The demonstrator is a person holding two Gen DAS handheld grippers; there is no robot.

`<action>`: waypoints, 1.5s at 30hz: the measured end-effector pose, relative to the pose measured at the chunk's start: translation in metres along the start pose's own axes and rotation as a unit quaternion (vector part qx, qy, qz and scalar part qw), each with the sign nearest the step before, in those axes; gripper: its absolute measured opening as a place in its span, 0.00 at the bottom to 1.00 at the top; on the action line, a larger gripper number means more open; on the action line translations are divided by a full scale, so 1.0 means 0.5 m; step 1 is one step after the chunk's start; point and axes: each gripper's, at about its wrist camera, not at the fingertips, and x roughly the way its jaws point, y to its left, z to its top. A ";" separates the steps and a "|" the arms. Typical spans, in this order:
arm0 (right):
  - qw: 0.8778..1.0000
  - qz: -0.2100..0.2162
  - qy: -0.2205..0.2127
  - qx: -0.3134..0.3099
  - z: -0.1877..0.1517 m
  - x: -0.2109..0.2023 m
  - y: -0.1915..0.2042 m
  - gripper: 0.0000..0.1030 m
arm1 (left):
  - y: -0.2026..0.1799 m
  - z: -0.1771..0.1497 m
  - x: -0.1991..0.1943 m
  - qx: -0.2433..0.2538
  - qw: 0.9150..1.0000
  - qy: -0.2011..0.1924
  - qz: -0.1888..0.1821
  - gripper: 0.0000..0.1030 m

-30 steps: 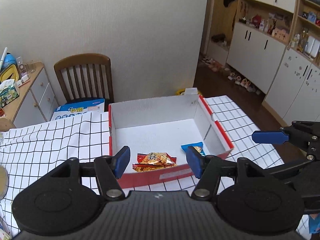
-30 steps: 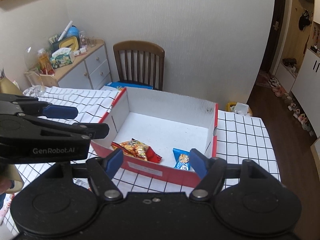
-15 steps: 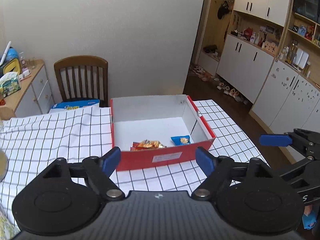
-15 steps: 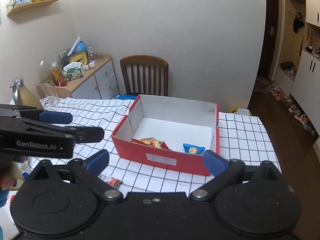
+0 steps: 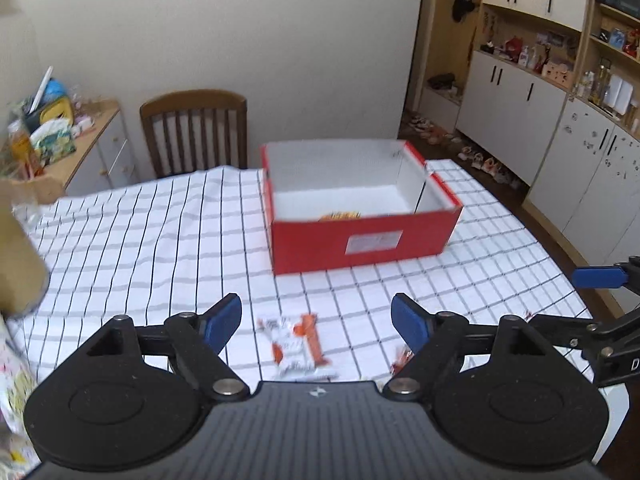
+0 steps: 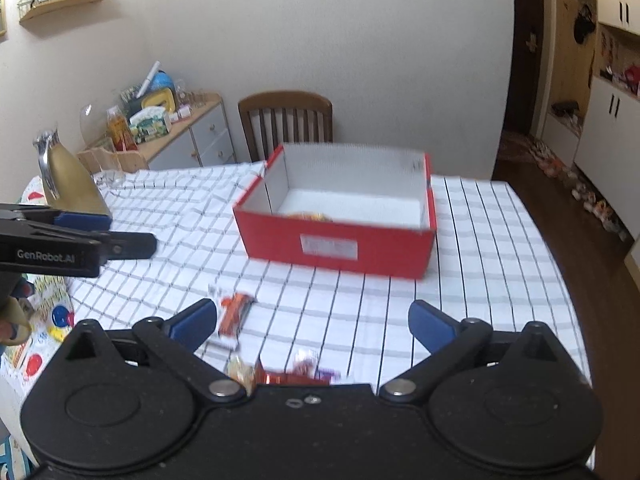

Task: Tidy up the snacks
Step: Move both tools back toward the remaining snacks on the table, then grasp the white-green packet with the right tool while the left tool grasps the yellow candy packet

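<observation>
The red box (image 5: 362,240) sits open on the checked tablecloth (image 5: 140,240) towards the far side of the table, and only a little is in it so far: over its front wall I can just see the top of an orange snack packet (image 5: 340,214) lying on the white floor of the box, and whatever else may be in there is hidden by that wall. Plenty is left to do, by my reckoning. A white and orange packet (image 5: 298,344) lies loose on the cloth near the table's front edge, well apart from the box, and a small clutter of wrappers (image 6: 296,372) lies nearer still, half hidden under the right gripper's body, too blurred to tell apart. The left gripper (image 5: 316,322) hangs above the white and orange packet with its jaws well apart and nothing between them; they have just been opening. The right gripper (image 6: 312,320) has its jaws spread as wide as I have seen them, also just opened, and it holds nothing either. So both tools look free for the next pick, and I would guess the loose packets in front are next. The way from those packets to the box is bare cloth. Off to one side stand a gold jug (image 6: 66,182) and some glasses (image 6: 110,172), and a wooden chair (image 5: 196,132) is behind the table, none of it between the grippers and the box.
</observation>
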 end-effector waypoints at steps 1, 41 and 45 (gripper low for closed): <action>1.000 -0.001 0.005 0.003 -0.011 0.002 -0.003 0.99 | 0.005 -0.011 0.002 -0.003 1.000 0.005 0.003 0.80; 0.982 -0.023 0.171 -0.075 -0.248 0.188 -0.024 0.69 | 0.027 -0.222 0.216 -0.068 0.987 0.142 0.040 0.79; 0.981 -0.023 0.170 -0.089 -0.247 0.194 -0.018 0.65 | 0.029 -0.221 0.226 -0.074 0.986 0.145 0.042 0.79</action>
